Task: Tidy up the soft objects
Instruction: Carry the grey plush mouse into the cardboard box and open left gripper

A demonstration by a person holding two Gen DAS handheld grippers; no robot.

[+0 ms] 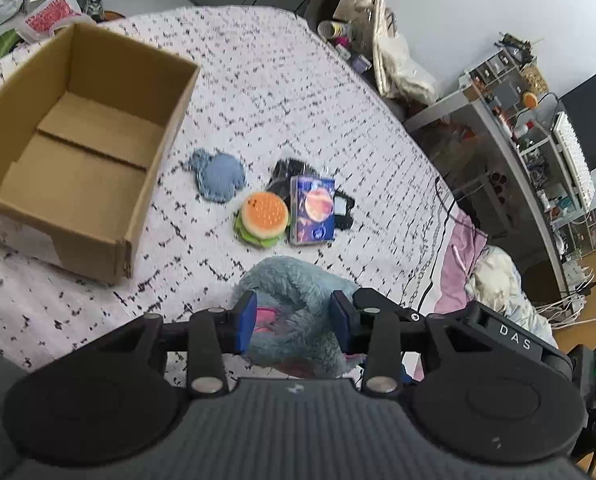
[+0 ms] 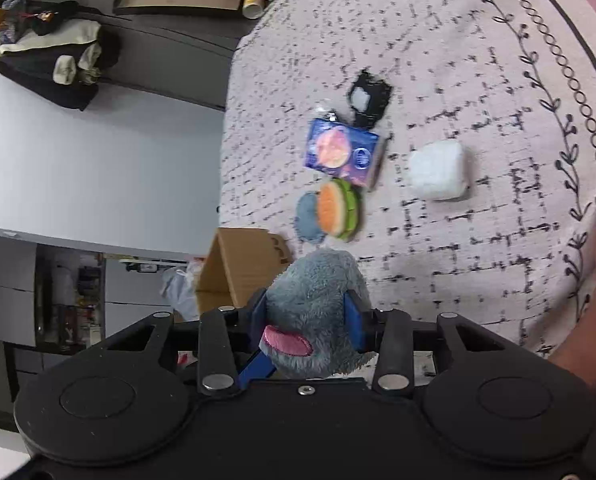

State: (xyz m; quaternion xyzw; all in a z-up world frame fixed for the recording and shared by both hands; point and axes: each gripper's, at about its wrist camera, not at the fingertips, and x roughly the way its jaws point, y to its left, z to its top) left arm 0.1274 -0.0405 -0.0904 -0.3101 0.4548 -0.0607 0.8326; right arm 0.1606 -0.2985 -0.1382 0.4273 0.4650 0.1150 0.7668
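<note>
A fluffy blue plush toy (image 1: 293, 304) with pink patches is held by both grippers above the bed. My left gripper (image 1: 293, 318) is shut on one part of it; my right gripper (image 2: 308, 322) is shut on another part (image 2: 314, 300). An open, empty cardboard box (image 1: 73, 148) stands on the bed to the left; its corner shows in the right wrist view (image 2: 245, 264). On the bedspread lie a burger plush (image 1: 262, 218), a flat blue-grey plush (image 1: 217, 174), a blue planet-print pack (image 1: 313, 210), a black item (image 1: 344, 208) and a white soft block (image 2: 438, 174).
The patterned bedspread (image 1: 277, 92) covers the bed. A cluttered desk with shelves (image 1: 538, 148) stands to the right, with bags and small items beyond the bed's far edge (image 1: 394, 64). A pink sheet and a rumpled cloth lie at the bed's right side (image 1: 490, 280).
</note>
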